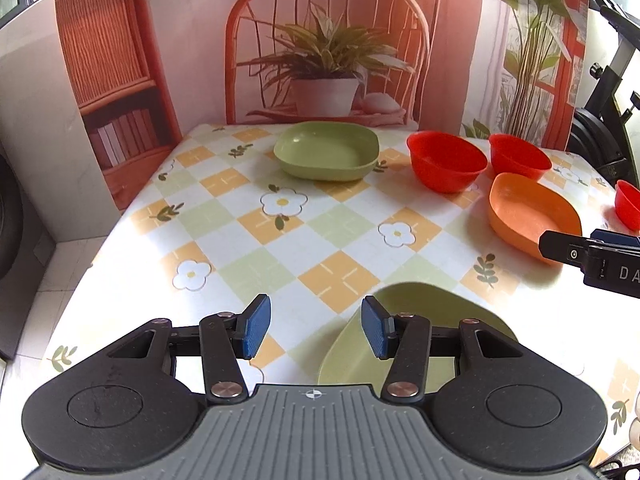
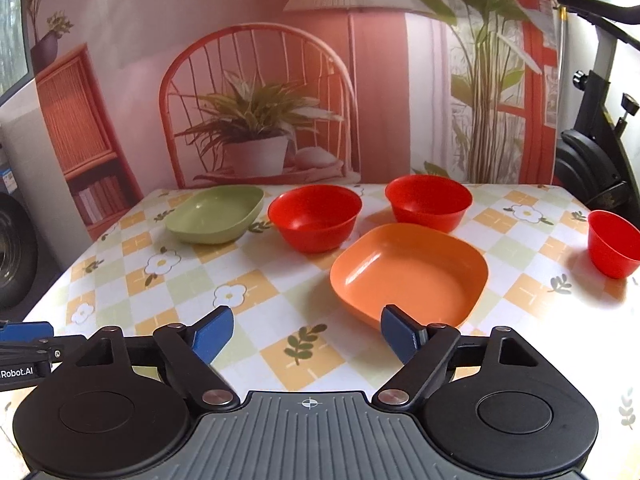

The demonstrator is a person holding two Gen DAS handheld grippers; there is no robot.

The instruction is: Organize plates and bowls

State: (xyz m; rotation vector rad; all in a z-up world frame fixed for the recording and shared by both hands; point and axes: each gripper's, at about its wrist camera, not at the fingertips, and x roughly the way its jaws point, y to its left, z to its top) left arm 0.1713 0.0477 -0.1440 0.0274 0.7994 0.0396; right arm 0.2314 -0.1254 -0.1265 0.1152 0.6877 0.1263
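Observation:
A near green plate (image 1: 424, 320) lies under my left gripper (image 1: 316, 326), which is open; its right finger hangs over the plate's left rim. A second green plate (image 1: 326, 150) (image 2: 216, 214) sits at the far side of the table. An orange plate (image 2: 408, 272) (image 1: 528, 210) lies just ahead of my right gripper (image 2: 308, 334), which is open and holds nothing. Two red bowls (image 2: 314, 216) (image 2: 428, 202) stand behind the orange plate, seen too in the left wrist view (image 1: 446, 160) (image 1: 518, 156). A third red bowl (image 2: 612, 242) (image 1: 628, 204) stands at the right.
The table (image 1: 280, 232) wears a checked cloth with flowers and leaves. A printed backdrop (image 2: 260, 100) of a chair and plants stands along its far edge. An exercise bike (image 2: 592, 120) is off to the right. The table's left edge drops to a tiled floor (image 1: 52, 280).

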